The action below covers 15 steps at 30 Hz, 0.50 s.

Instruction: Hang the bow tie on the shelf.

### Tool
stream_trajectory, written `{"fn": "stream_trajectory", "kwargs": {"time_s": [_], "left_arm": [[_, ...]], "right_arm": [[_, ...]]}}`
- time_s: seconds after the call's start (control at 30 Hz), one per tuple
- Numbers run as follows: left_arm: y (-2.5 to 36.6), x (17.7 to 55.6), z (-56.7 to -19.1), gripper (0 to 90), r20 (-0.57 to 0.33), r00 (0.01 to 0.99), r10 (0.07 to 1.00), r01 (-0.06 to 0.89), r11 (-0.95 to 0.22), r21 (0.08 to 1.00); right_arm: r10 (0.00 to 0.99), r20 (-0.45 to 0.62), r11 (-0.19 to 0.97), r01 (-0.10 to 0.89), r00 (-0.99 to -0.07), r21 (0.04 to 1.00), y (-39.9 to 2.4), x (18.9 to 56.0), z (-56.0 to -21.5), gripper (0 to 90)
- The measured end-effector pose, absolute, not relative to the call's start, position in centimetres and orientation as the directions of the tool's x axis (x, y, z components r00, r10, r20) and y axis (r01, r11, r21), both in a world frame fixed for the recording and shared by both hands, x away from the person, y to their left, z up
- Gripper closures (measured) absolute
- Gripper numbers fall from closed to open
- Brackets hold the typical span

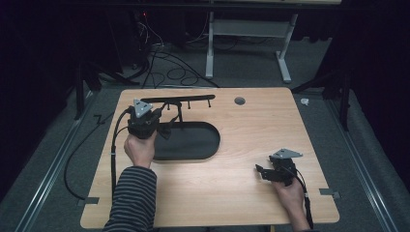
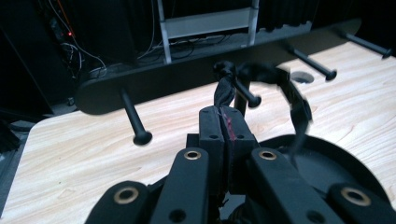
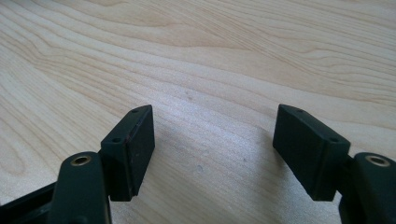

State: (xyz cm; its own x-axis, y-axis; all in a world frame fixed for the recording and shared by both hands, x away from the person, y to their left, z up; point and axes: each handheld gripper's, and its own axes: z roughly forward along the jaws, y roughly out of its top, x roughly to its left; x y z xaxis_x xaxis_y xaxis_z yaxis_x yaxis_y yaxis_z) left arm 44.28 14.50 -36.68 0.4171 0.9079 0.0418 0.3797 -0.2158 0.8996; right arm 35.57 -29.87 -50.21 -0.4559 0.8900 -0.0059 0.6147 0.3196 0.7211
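A black strap [image 2: 280, 79] rises from my left gripper [image 2: 227, 119], whose jaws are shut on its twisted end. It arches over beside the middle peg [image 2: 247, 95] of a black peg rack [image 2: 187, 74] and hangs down toward a black oval tray [image 2: 336, 158]. In the high view the left gripper [image 1: 162, 125] sits at the tray's [image 1: 193, 142] left end, below the rack [image 1: 176, 99], with the strap [image 1: 176, 116] between them. My right gripper [image 1: 261, 171] rests low at the table's front right; its jaws [image 3: 215, 149] stand wide open over bare wood.
A round cable hole [image 1: 239, 101] lies in the tabletop right of the rack. More pegs [image 2: 322, 70] stick out toward me along the rack. Cables [image 1: 164, 67] and a white table frame [image 1: 246, 43] stand on the floor beyond the far edge.
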Motion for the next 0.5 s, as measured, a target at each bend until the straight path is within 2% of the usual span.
{"fn": "stream_trajectory", "kwargs": {"time_s": [0.5], "left_arm": [[14.4,44.6,-38.0,87.8,0.059,0.396,0.917,0.415,-0.235,0.879]], "right_arm": [[0.89,-0.006,0.319,0.615,-0.455,0.721,-29.9,35.6,-50.2,31.0]]}}
